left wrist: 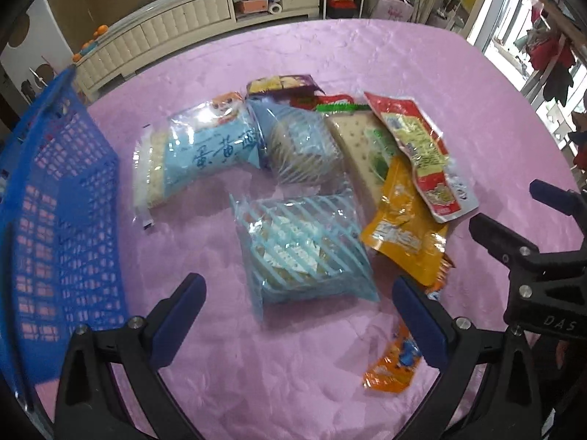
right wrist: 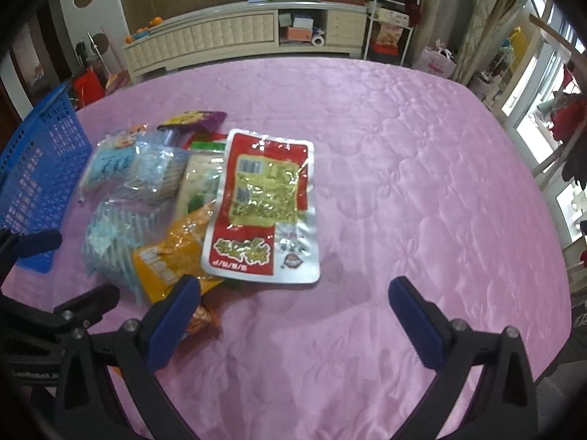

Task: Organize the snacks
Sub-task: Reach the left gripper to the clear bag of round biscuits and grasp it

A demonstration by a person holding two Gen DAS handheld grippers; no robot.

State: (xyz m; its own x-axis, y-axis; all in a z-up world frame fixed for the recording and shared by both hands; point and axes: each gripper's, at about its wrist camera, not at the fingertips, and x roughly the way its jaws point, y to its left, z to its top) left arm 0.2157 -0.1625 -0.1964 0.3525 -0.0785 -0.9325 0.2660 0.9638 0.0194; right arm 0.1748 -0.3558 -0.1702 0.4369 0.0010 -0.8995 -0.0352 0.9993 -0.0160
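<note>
A pink quilted cloth [right wrist: 403,168] covers the table, its far edge curving in front of a long cream cabinet [right wrist: 227,36] with open shelves holding boxes; a white rack [right wrist: 396,11] stands at the cabinet's right end, and bright windows [right wrist: 532,110] fill the right side of the room. The snacks lie in a loose heap on the left half of the cloth, just beside a blue basket [left wrist: 55,220] at the table's left edge. A red pouch [right wrist: 264,205] lies flat on top of the heap's right side, its long axis running toward and away from the right wrist camera, with the red label end nearer. Its near left corner overlaps a yellow pouch [left wrist: 407,227]. A striped pack [left wrist: 301,249] sits nearest the left gripper [left wrist: 297,300], one end pointing toward the camera. A blue pack [left wrist: 205,150] lies slanted, its lower end pointing toward the basket. A small orange packet [left wrist: 392,363] lies apart, near the table's front. The left gripper hangs with its jaws spread wide around nothing, above the striped pack. The right gripper [right wrist: 293,304] is likewise wide and empty over bare cloth, right of the heap.
</note>
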